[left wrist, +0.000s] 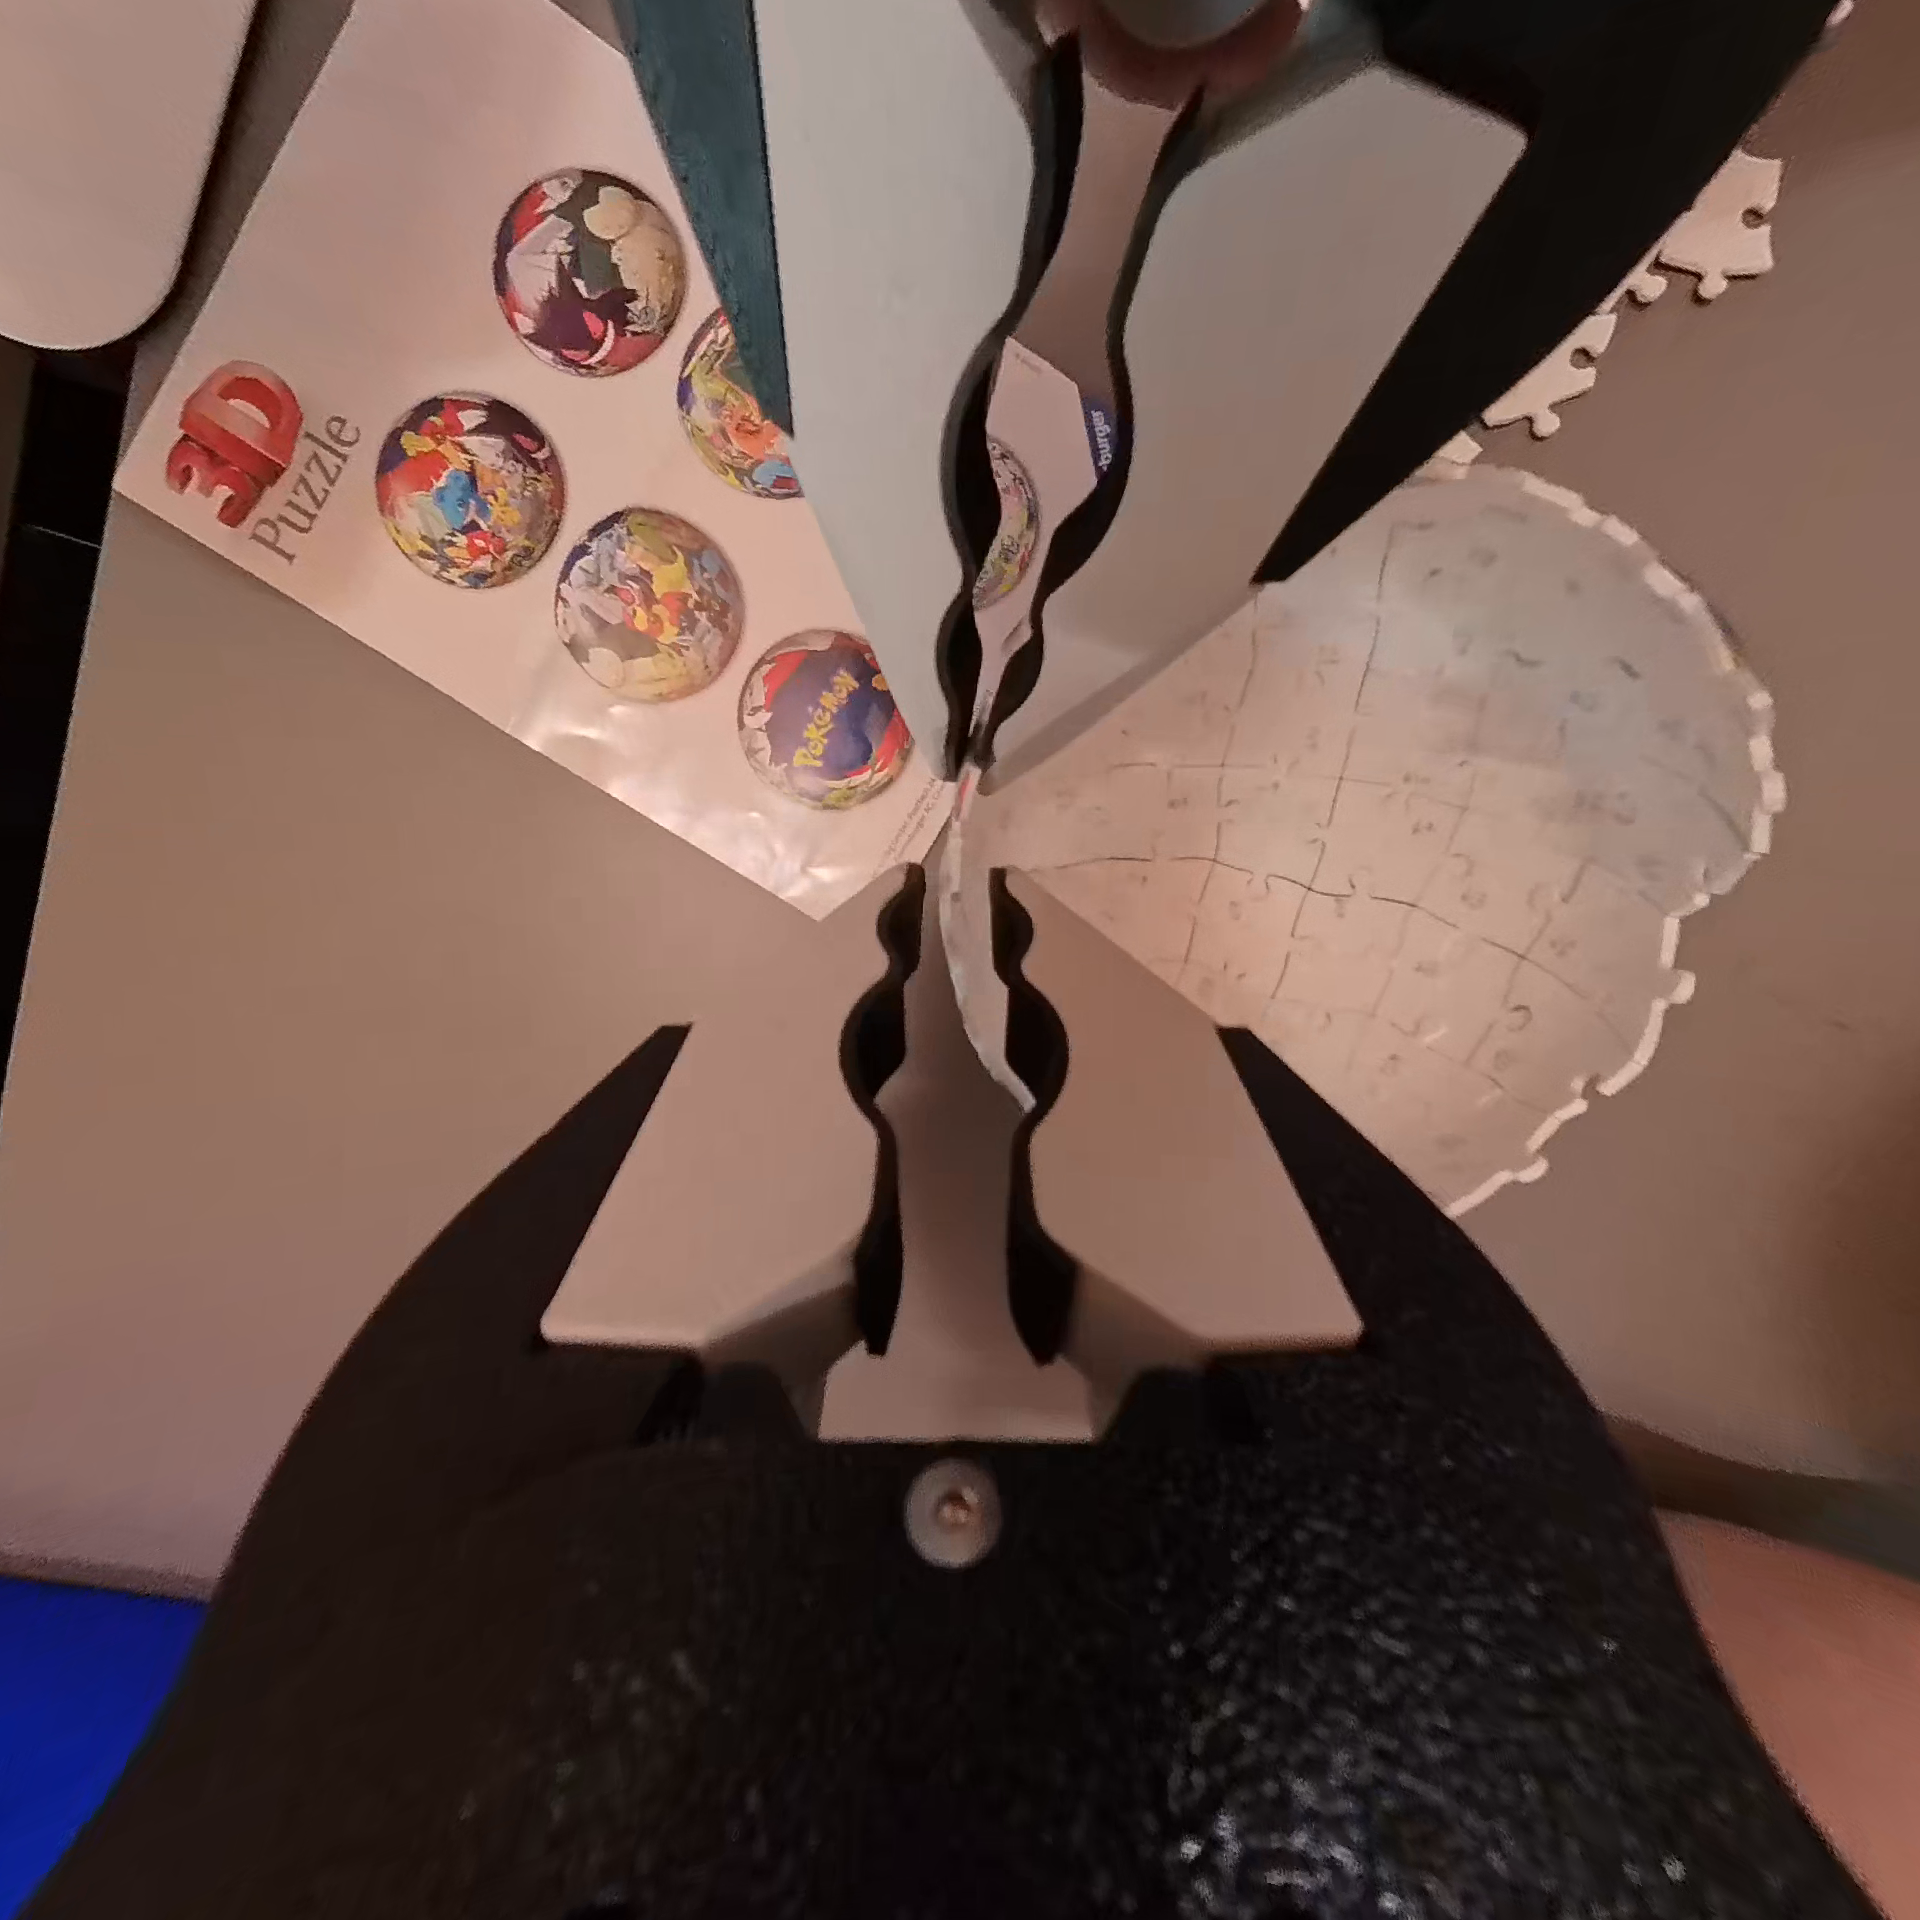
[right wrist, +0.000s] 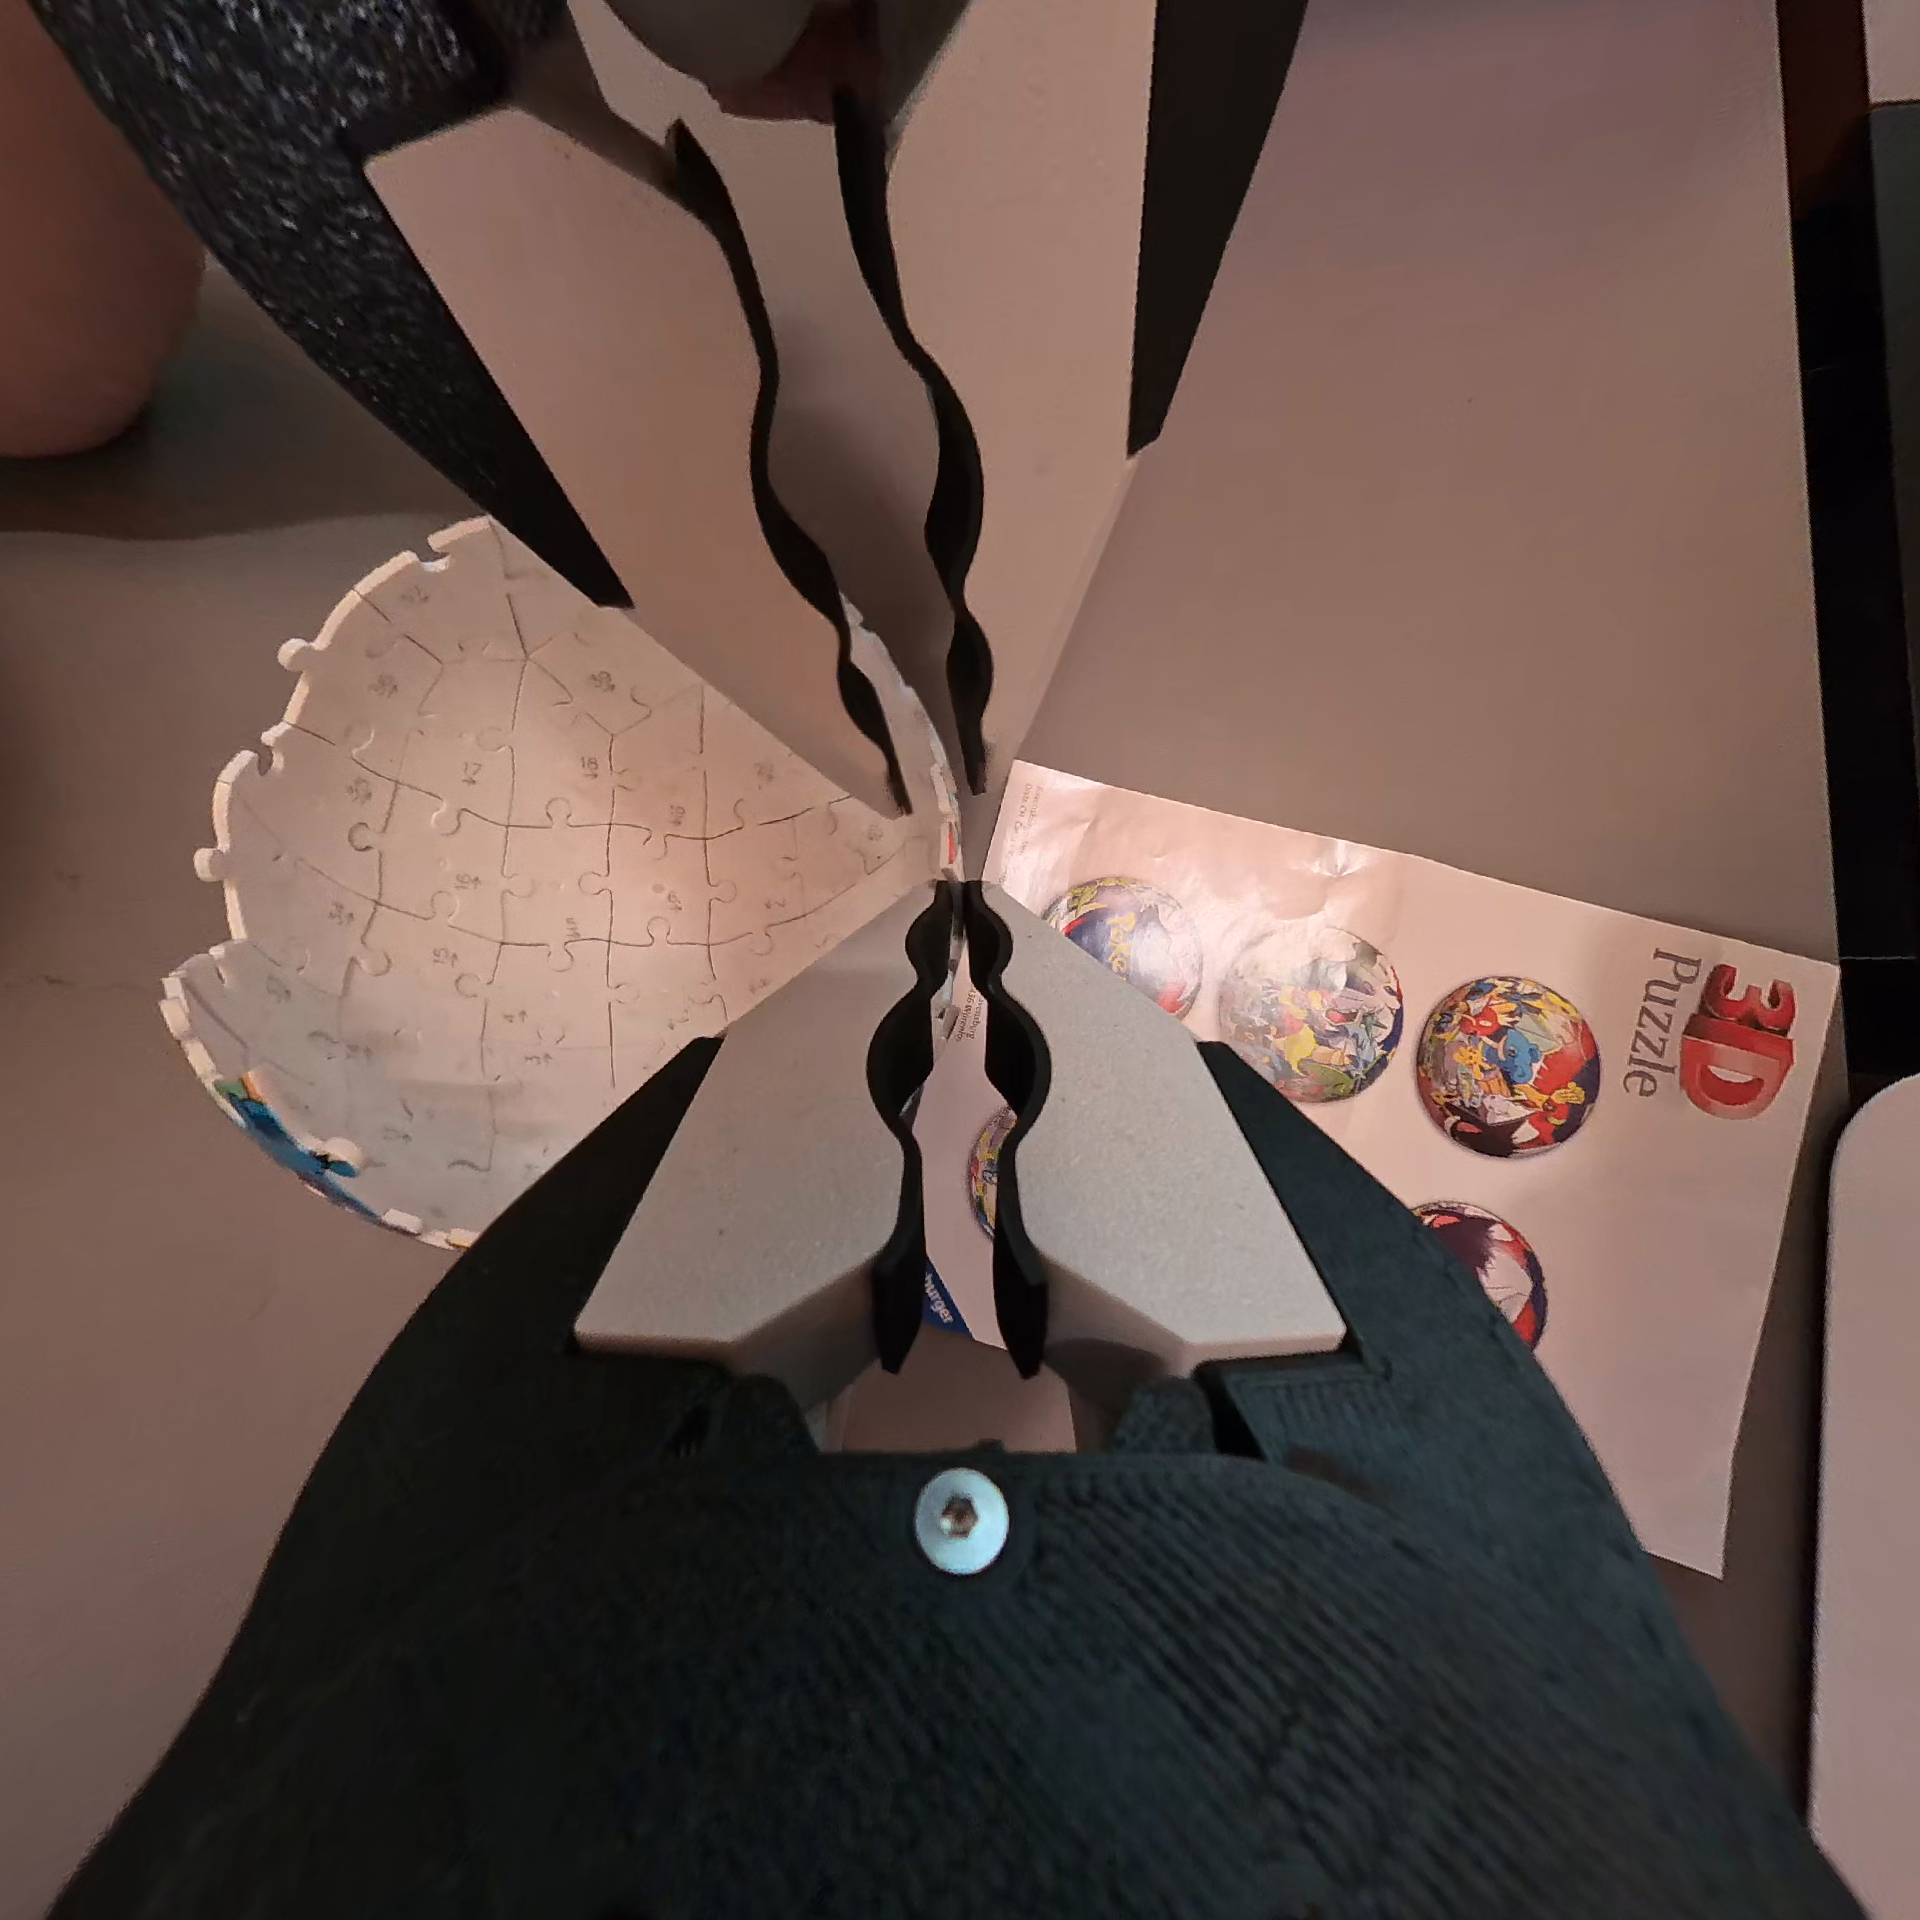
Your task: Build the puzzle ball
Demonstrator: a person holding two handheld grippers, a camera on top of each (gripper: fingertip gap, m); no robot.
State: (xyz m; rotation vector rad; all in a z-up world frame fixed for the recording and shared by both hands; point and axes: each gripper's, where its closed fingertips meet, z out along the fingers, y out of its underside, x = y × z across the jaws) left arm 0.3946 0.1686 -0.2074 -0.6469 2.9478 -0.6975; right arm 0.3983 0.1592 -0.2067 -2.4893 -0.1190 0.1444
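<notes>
While my left gripper point(left wrist: 961, 904) and right gripper point(right wrist: 961, 899) pinch its rim, the half-built puzzle ball point(left wrist: 1403, 831) seems light and fragile (joints could pop).

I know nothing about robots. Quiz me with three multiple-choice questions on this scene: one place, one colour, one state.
1. In the right wrist view, where is the printed leaflet?
A. Inside the shell
B. Flat on the table, right of the half-built puzzle ball shell
C. Held up in a gripper

2. What colour is the shell's inner surface?
A. White
B. Black
C. Green

3. How does the left gripper stand?
A. Wide open above the leaflet
B. Shut on nothing
C. Shut on the shell's rim

Answers:
1 B: it lies flat on the table beside the shell.
2 A: the inner faces of the joined pieces are white.
3 C: the curved edge sits pinched between its fingers.
</notes>
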